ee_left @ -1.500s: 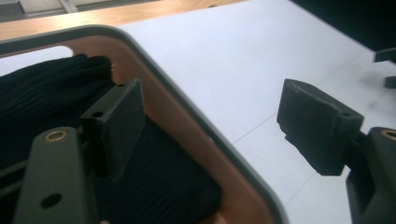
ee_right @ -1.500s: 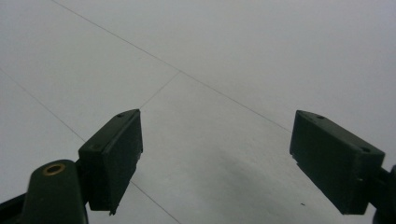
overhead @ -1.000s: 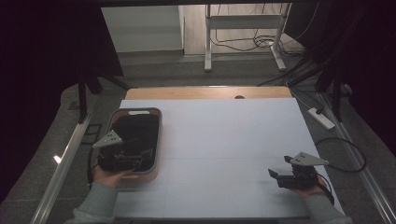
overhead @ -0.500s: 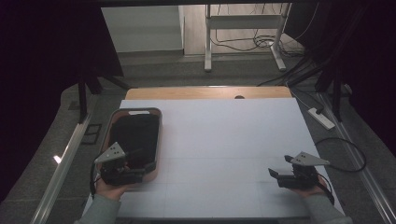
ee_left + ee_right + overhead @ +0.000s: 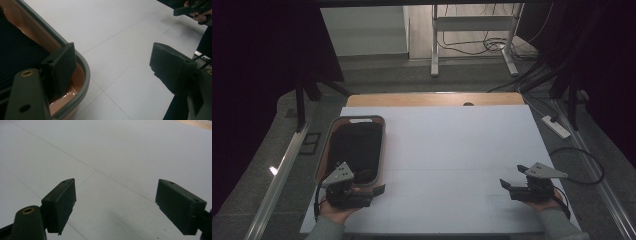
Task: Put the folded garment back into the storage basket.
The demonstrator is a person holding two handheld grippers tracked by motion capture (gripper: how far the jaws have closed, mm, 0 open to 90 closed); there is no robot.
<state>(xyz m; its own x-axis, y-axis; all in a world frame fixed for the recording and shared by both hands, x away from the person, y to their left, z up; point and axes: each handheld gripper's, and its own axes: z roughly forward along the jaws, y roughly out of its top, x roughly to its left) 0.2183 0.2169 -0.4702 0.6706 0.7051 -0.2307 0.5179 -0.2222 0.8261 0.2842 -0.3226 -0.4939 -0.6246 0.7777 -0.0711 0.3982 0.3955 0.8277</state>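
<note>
An oval tray (image 5: 382, 145) with a grey rim and brown walls lies at the left of the white table top (image 5: 452, 145); a dark, textured black thing (image 5: 354, 147) fills its inside. My left gripper (image 5: 371, 183) is at the tray's near right corner. In the left gripper view it (image 5: 113, 52) stands open: one jaw is over the tray's inside, the other over the bare table, and the rim (image 5: 85, 70) runs between them untouched. My right gripper (image 5: 513, 177) stands open at the near right with nothing between the jaws (image 5: 115, 185). The right hand's gripper (image 5: 192, 7) shows far off.
A strip of bare wood (image 5: 432, 99) borders the far edge of the white top. A white power strip (image 5: 556, 126) and a looped black cable (image 5: 582, 155) lie on the floor to the right. Metal stand legs (image 5: 434, 60) are beyond the table.
My left gripper has moved toward the near edge along the tray, from over its middle to its near right corner, and a little lower. The right gripper has stayed still.
</note>
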